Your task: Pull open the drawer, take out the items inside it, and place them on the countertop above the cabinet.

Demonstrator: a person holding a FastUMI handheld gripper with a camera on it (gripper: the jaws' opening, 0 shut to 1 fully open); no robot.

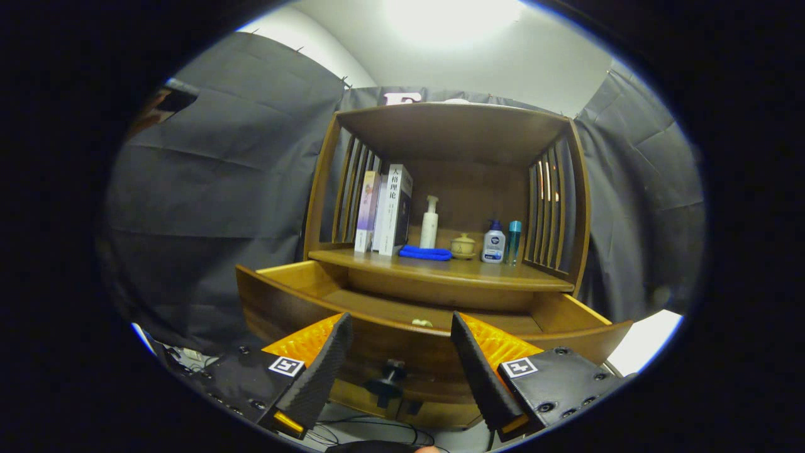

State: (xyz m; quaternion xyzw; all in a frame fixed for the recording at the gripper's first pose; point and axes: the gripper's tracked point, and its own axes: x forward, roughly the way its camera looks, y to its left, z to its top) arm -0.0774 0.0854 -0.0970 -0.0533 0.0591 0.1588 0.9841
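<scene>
The wooden cabinet (453,189) has one drawer (302,296), and it stands pulled out toward the gripper (399,330). One dark knob (391,377) sticks out of the drawer's front, low between the two fingers (327,365). The fingers are spread wide apart and grip nothing; the drawer front and the knob show in the gap between them.

Inside the drawer one small pale item (422,323) peeks over the front edge, just beyond the fingers and roughly midway between them. It is too small and too hidden to say what it is, and the front edge hides the rest of the drawer's floor.

On the table (440,272) above the drawer, well beyond the fingers, I count:
- three books (393,211) standing upright together at the left end
- one white pump bottle (429,223) beside the books
- one folded blue cloth (426,253) lying in front of that bottle
- one small lidded pot (463,246) right of the cloth
- one white bottle with a blue cap (494,242) next to the pot
- one slim teal bottle (514,241) close beside it, nearest the right slats

Gray cloth walls hang on both sides of the cabinet.
</scene>
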